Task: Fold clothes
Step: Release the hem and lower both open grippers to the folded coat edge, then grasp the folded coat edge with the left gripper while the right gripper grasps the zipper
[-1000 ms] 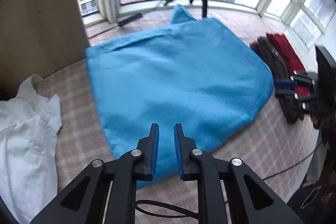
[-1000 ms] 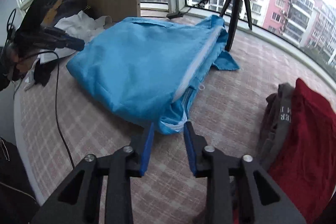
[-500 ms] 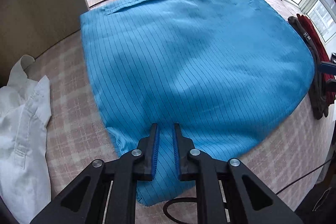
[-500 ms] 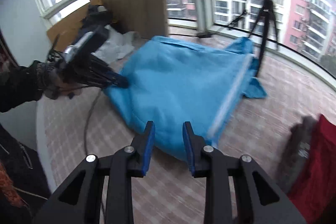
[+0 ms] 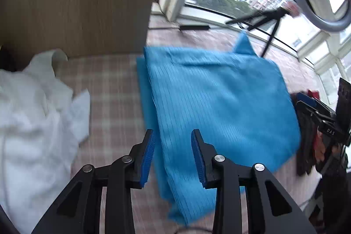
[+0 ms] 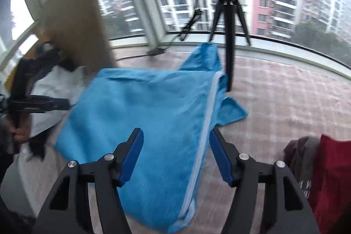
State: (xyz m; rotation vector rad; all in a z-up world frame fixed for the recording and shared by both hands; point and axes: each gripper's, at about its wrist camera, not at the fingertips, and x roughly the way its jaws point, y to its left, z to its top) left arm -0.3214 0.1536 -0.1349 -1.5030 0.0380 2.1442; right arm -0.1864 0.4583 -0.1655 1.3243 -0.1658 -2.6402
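Blue garment (image 5: pixel 217 102): lies folded on the checked bench (image 5: pixel 109 84), pinstriped, with a white zipper strip (image 6: pixel 204 131) running along its right edge in the right wrist view. One pointed corner (image 5: pixel 243 43) sticks up at the far side; another flap (image 6: pixel 232 111) spreads onto the bench beside the tripod.

Left gripper (image 5: pixel 172 155): fingers parted, blue pads facing each other, nothing between them; it hangs over the near left edge of the blue garment.

Right gripper (image 6: pixel 175 157): fingers spread wide and empty, above the near end of the blue garment and its zipper strip.

White shirt (image 5: pixel 33 115): crumpled heap on the bench left of the blue garment, apart from it; cut off by the left frame edge.

Red and dark clothes (image 6: pixel 318 170): pile at the right, partly cut off; lettering on the dark one too blurred to read.

Tripod (image 6: pixel 228 21): black, stands on the bench at the garment's far corner, before the window.

Wooden panel (image 5: pixel 76 1): upright behind the white shirt.

No containers show. Both views are motion-blurred.
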